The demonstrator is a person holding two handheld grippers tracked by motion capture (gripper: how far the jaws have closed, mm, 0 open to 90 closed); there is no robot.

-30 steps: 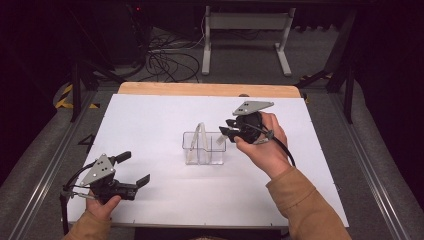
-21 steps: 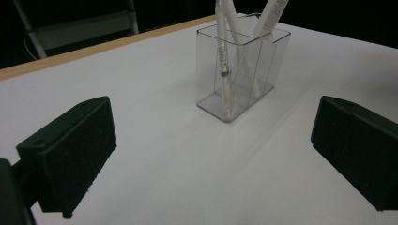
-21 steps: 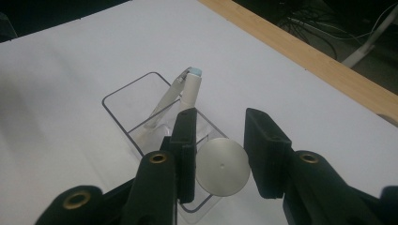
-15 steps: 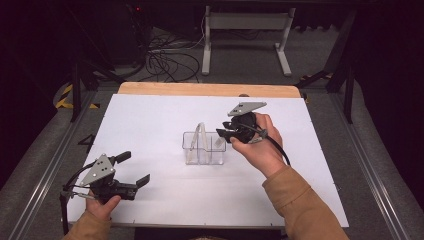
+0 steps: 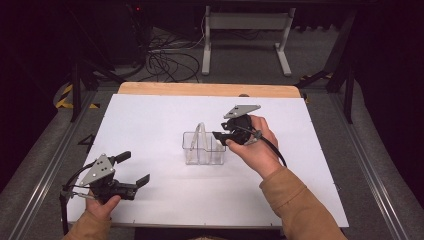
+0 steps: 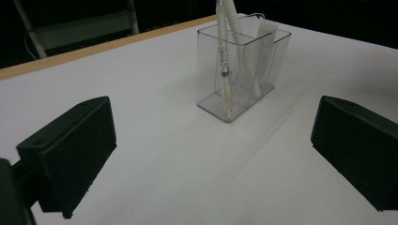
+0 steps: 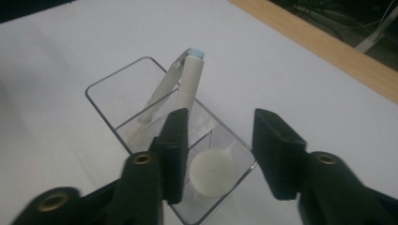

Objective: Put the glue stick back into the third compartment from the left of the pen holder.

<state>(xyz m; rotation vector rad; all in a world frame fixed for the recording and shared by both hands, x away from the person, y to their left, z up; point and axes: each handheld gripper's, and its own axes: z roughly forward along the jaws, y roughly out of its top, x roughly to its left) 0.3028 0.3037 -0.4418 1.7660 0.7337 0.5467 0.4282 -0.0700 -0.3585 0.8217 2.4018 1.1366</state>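
A clear plastic holder (image 5: 202,147) (image 6: 239,75) (image 7: 141,108) with compartments stands mid-table. White pens (image 5: 200,131) (image 6: 224,56) (image 7: 190,77) lean in its left part. A white cylinder (image 7: 211,173) (image 6: 265,47) stands upright in its right compartment. My right gripper (image 5: 221,137) (image 7: 220,117) hovers just above that end. Its jaws have just been opening and stand apart over the cylinder, with the pads not pressing on it. Near the table's front left my left gripper (image 5: 133,168) (image 6: 213,108) is open and holds nothing.
The white table top (image 5: 165,115) has a wooden strip (image 5: 207,89) along its far edge. Beyond it are cables (image 5: 165,62) on the floor and a metal stand (image 5: 245,30). Metal rails (image 5: 45,170) run along both sides.
My right gripper has sunk slightly over the holder's right end and its jaws have spread apart. The left gripper has stayed where it was.
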